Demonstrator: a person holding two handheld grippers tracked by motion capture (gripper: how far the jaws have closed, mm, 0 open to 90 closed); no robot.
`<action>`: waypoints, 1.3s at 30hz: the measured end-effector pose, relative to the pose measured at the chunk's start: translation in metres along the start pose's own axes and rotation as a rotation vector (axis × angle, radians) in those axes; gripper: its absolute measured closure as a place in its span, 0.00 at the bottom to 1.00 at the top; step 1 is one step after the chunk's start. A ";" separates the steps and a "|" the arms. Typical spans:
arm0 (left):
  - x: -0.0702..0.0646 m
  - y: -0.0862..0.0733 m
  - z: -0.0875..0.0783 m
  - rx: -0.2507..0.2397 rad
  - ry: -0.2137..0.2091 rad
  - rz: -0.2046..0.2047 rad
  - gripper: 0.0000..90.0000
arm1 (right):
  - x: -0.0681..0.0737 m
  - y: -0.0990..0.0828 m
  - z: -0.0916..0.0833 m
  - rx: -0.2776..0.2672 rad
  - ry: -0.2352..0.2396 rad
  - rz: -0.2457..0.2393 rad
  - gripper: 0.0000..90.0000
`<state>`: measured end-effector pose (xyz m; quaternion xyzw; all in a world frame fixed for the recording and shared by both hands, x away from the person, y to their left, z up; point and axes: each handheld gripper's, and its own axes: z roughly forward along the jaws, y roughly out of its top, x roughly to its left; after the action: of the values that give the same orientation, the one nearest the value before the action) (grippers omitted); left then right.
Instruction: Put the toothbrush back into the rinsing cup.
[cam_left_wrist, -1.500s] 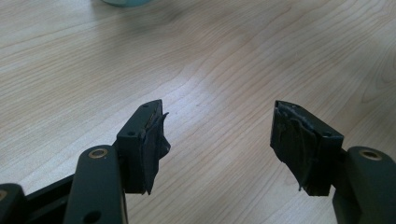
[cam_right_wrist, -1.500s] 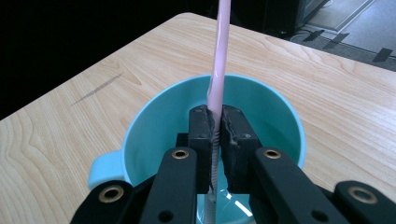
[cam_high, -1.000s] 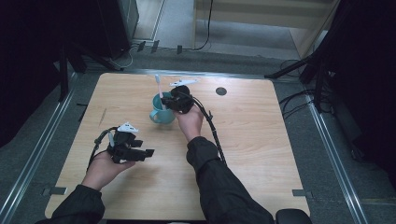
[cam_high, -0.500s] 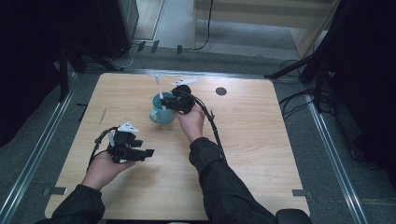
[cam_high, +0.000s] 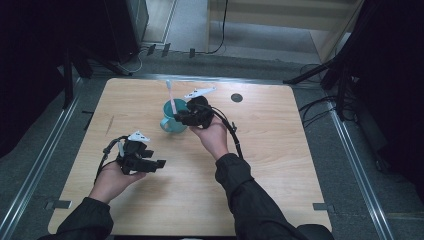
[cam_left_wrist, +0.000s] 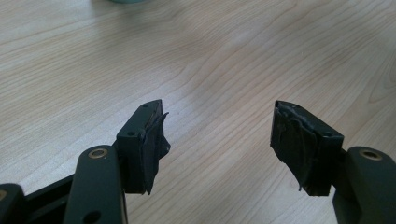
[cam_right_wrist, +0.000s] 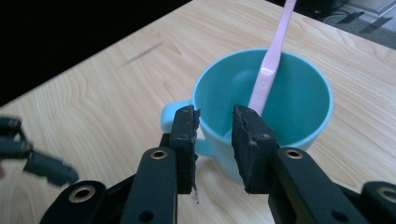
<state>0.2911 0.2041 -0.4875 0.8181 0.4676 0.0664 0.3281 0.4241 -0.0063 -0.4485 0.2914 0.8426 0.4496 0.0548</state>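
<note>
A teal mug (cam_high: 170, 124) stands on the wooden table (cam_high: 280, 150) with a pink toothbrush (cam_high: 170, 95) leaning upright in it. My right gripper (cam_high: 181, 119) sits just right of the mug and points at it. In the right gripper view the mug (cam_right_wrist: 299, 93) and the toothbrush (cam_right_wrist: 271, 70) lie just beyond the right gripper (cam_right_wrist: 215, 119). Its jaws have just been opening, and the gap between the pads holds nothing. My left gripper (cam_high: 157, 164) hovers nearer the front left, and in its own view the left gripper (cam_left_wrist: 217, 130) stands wide open over bare wood.
A dark round hole (cam_high: 236, 97) marks the table's far right part. The table's left edge (cam_high: 80, 145) borders a metal rail. The left gripper (cam_right_wrist: 37, 163) shows at the left edge of the right gripper view. Cables trail from both grippers.
The right gripper's jaws have spread apart, and it has drawn back a little from the mug toward the person. The toothbrush stays in the mug. The left hand has not moved.
</note>
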 end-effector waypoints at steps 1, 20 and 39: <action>0.000 0.000 0.000 0.001 0.000 0.000 0.39 | 0.001 -0.001 -0.002 0.000 0.007 -0.001 0.78; 0.003 -0.001 0.005 0.014 0.010 -0.002 0.39 | -0.003 -0.030 -0.049 0.045 0.012 -0.006 0.75; 0.007 -0.001 0.006 0.007 0.009 -0.017 0.38 | -0.004 -0.073 -0.092 0.066 0.033 0.014 0.67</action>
<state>0.2966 0.2073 -0.4943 0.8150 0.4763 0.0655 0.3234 0.3622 -0.1068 -0.4525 0.2915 0.8557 0.4266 0.0282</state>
